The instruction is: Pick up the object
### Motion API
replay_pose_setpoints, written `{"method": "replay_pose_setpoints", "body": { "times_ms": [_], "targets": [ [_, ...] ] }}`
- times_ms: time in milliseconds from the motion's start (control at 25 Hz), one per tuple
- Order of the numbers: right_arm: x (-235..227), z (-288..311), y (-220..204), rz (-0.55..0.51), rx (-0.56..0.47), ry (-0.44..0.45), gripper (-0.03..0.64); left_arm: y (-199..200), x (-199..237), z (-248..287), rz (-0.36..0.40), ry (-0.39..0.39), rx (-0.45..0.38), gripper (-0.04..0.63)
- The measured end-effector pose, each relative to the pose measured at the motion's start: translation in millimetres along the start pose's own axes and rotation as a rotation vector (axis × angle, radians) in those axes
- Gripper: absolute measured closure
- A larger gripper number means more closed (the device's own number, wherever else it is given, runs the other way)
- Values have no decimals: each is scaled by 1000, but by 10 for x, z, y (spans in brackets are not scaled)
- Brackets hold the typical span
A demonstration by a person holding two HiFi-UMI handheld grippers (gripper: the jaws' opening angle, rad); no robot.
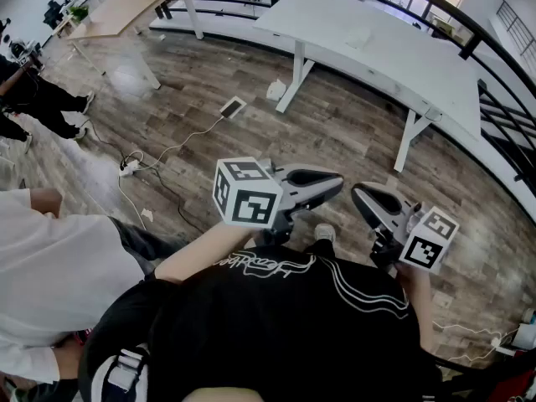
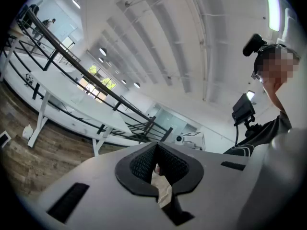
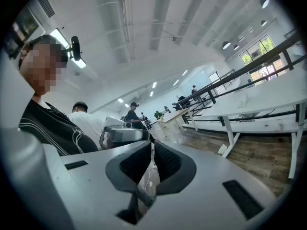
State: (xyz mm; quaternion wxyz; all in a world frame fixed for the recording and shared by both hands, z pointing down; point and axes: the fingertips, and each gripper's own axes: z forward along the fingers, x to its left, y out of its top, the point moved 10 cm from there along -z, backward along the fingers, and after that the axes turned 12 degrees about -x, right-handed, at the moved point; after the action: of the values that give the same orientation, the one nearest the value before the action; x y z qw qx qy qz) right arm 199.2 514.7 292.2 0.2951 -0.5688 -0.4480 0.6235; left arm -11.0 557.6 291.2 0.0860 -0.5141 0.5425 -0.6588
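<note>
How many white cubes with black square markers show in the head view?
2. One white marker cube sits just left of centre; the other is at lower right. None looks hidden.

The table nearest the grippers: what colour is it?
The table is white; best in the head view.

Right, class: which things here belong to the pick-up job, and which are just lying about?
Job: left gripper, right gripper, both shut and empty. No object to pick up stands out yet.
Lying about: white table, wooden table, phone, power strip, white bag.
</note>
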Motion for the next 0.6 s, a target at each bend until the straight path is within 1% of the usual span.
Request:
{"method": "replay_pose_setpoints", "body": {
  "times_ms": [160, 600],
  "targets": [
    [6, -12, 17, 1, 7, 0, 588, 11, -13, 3, -1, 6, -2, 588],
    [114, 11, 77, -26, -16, -22, 588, 61, -69, -69, 13, -6, -9, 588]
  ]
}}
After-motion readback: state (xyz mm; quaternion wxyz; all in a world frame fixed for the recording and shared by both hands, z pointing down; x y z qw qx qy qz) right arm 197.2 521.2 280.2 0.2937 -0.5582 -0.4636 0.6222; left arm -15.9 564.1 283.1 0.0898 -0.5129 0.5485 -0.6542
